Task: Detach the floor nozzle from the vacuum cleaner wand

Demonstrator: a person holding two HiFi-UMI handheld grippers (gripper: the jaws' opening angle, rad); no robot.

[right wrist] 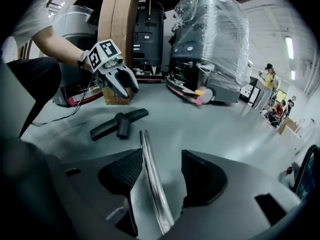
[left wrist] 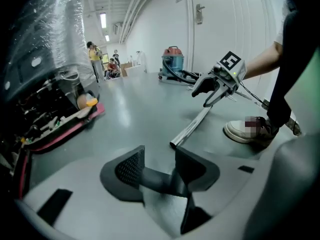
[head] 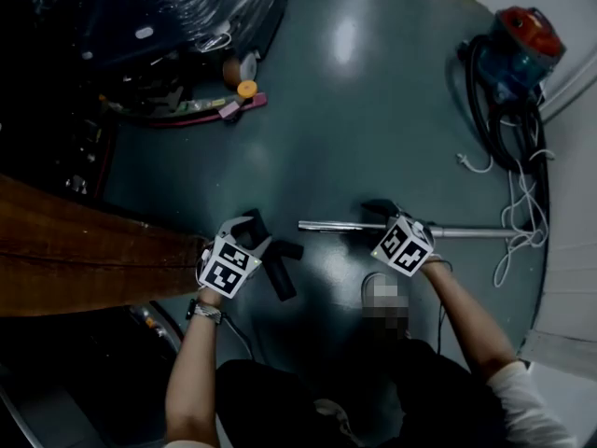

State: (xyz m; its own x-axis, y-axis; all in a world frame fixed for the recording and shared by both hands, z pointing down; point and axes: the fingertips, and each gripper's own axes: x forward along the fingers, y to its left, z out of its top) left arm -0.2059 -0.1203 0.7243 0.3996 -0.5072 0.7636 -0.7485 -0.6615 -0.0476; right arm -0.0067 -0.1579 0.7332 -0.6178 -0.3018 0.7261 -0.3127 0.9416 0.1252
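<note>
Wand (head: 347,225): a bare metal tube that lay flat on the grey floor (head: 354,110), with its open end pointing toward the person's left.
Floor nozzle (head: 278,271): black and T-shaped, it lay on the floor just off the wand's open end, apart from it and not joined to it.
Right gripper (right wrist: 162,154): it sat over the wand partway along its length, jaws spread. The wand ran between them, against the ribbed pad at the view's left, with a clear gap to the other pad, so there was no clamp on it.
Left gripper (left wrist: 160,152): beyond the wand's open end, jaws spread and holding nothing. Its own view showed the nozzle between the jaws, but the right gripper view showed this gripper raised above the nozzle and clear of it.
Vacuum cleaner (head: 520,43): a blue body with a red top, standing well beyond the wand's far end, black hose (head: 478,91) coiled beside it.
White cable (head: 519,215): lay loose on the floor by the wand's far end.
Shoe (left wrist: 241,132): the person's, planted just beside the wand.
</note>
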